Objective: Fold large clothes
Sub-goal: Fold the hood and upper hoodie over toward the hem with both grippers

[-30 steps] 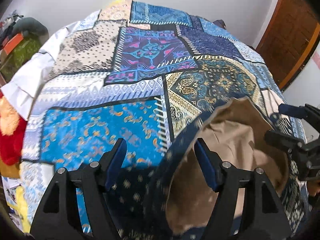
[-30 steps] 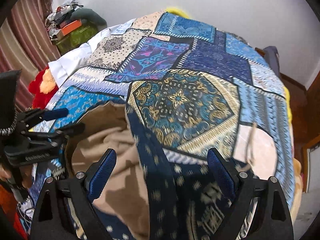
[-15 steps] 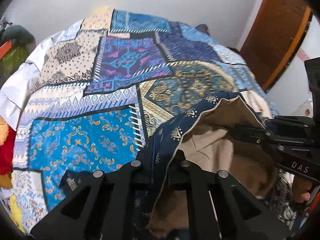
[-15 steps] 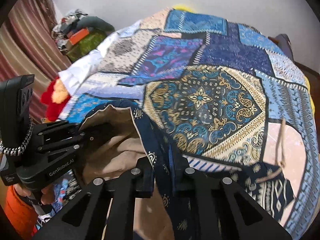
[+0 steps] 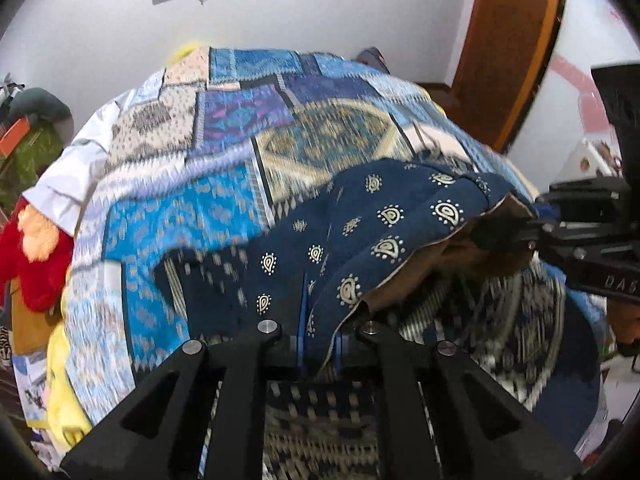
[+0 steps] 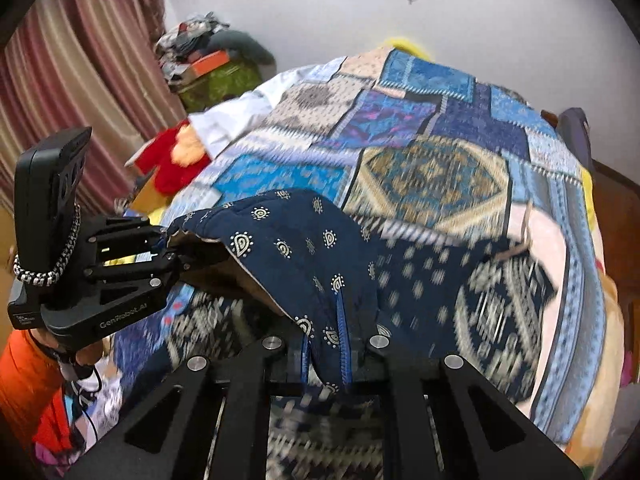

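Taking the patchwork bedspread [image 5: 224, 184] as our landmark, we see a red plush toy [image 5: 36, 264] off its left edge, with a white cloth [image 5: 76, 176] lying over that same edge beside it. At the near end of the bedspread we hold the navy paisley garment [image 5: 360, 232], lifted clear of the cover so its tan lining [image 5: 404, 280] shows underneath. Our left gripper [image 5: 318, 344] is clamped tight on one edge of that garment, the cloth pinched between its blue pads. To the right, our right gripper [image 6: 326, 354] is likewise closed on the garment's hem, with fabric bunched in its narrow gap. The rest of the garment trails onto the near right part of the bedspread, and a wooden door frame [image 5: 516, 40] stands beyond the far right corner
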Motion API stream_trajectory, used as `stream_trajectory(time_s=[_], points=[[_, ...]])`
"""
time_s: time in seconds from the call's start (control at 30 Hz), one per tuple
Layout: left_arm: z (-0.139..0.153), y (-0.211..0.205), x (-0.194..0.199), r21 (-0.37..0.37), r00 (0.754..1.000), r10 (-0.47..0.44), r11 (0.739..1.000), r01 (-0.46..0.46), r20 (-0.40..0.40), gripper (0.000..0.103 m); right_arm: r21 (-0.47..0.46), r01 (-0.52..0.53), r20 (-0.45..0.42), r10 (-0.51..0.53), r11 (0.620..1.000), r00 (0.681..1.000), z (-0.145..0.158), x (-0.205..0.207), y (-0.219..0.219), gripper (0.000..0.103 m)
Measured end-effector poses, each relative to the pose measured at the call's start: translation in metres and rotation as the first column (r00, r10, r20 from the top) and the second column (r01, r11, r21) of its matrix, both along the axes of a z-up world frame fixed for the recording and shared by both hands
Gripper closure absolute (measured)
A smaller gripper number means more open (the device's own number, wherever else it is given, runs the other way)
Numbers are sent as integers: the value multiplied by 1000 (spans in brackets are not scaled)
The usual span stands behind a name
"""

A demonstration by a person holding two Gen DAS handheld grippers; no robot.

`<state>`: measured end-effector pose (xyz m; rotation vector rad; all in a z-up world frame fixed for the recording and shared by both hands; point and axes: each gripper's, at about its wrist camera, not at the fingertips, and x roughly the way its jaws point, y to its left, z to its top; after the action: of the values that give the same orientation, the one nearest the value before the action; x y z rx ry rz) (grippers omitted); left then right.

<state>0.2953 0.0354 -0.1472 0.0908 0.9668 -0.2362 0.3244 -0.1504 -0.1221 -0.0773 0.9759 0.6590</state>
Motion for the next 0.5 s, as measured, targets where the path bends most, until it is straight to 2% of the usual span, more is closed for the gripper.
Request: stream_trajectory(time_s=[0.13,0.3,0.4,0.5], points=[[-23,-2,-34,17,999,-10,1000,10,-44,94,-20,-24,-35,24,1000,999,-12,-35,-1,93],[-57,3,-63,13,993,11,1000,-9,-118,94,-113,-49,-43,45,992,998,-33,-68,-2,93],[-71,5,-75,2,989,20,1000,-20,-146,89,-154,-79,-75,68,985,995,-46,-82,-2,93],[-82,2,-84,1,987,25,1000,-25,-157,88,-217,-95,-71,82,971,994,-59,-95,-1,93]])
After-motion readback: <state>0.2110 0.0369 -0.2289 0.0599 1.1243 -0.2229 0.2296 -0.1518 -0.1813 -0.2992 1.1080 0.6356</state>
